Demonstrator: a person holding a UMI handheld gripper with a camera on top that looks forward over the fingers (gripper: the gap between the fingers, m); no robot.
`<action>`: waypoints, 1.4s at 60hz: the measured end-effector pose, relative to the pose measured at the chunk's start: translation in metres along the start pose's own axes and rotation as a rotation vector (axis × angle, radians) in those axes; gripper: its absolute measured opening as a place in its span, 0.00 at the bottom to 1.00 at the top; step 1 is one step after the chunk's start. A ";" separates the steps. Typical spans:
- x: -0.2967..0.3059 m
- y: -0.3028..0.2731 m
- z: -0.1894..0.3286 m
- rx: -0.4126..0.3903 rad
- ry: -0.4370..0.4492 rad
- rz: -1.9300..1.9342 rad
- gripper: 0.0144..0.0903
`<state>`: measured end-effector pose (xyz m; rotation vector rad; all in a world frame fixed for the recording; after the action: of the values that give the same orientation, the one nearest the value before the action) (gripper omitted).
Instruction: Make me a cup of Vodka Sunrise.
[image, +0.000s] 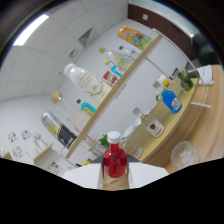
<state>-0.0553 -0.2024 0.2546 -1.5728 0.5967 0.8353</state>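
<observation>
A red syrup bottle (114, 160) with a white cap sits between my gripper's (115, 175) two white fingers (82, 177), which press on its sides. The bottle stays in line with the fingers while the whole room looks tilted, so it is lifted and held. Beyond and to the right stands a clear glass with ice (182, 152) on the wooden counter (195, 117). A clear bottle with a red label (153, 125) and a bottle of blue liquid (171, 101) also stand on the counter, further off.
A wall shelf (112, 92) behind the counter carries a white bottle (82, 80), a clear bottle with a black label (57, 129), a small teal bottle (86, 106) and an orange pack (132, 35). A plant (185, 80) stands at the counter's far end.
</observation>
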 end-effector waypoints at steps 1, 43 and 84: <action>-0.002 0.003 0.001 -0.004 0.006 -0.057 0.26; 0.124 0.193 0.029 -0.381 0.253 -0.833 0.26; 0.112 0.213 0.010 -0.483 0.199 -0.858 0.92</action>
<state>-0.1530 -0.2203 0.0352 -2.1151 -0.1940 0.1623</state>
